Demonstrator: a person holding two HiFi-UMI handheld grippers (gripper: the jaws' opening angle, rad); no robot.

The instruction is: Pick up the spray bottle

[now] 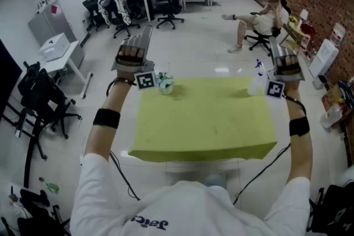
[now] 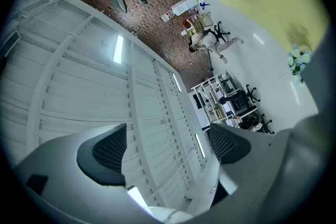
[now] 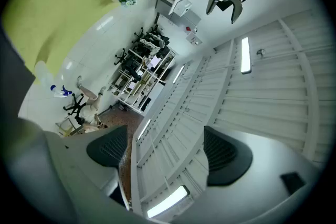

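The spray bottle (image 1: 256, 82) stands upright at the far edge of the yellow-green table (image 1: 204, 124), just below the right gripper (image 1: 286, 59) and on its inner side. That gripper's jaws are spread wide with nothing between them. The left gripper (image 1: 134, 48) is likewise released and empty, held up over the far left corner, with a small pot of flowers (image 1: 164, 84) just beside it. Both grippers tilt upward, away from the tabletop, so the reach has not begun. The right gripper looks the natural one for the job, being much nearer the bottle. To do it well, it would need to tip down until its jaws are level with the bottle's body. It should then come in with the jaws straddling the clear lower part rather than the narrow blue nozzle, and close squarely before lifting. The bottle sits close to the table edge, so a nudge from one jaw could push it off. The head view shows the bottle's place beside the gripper but not the gap between the jaws. The right gripper view shows both dark ribbed pads (image 3: 107, 147) well apart against the ceiling (image 3: 273, 97), with the bottle off at the left margin, far outside the jaws' line. The left gripper view shows its own open gap and the right gripper from across the table.
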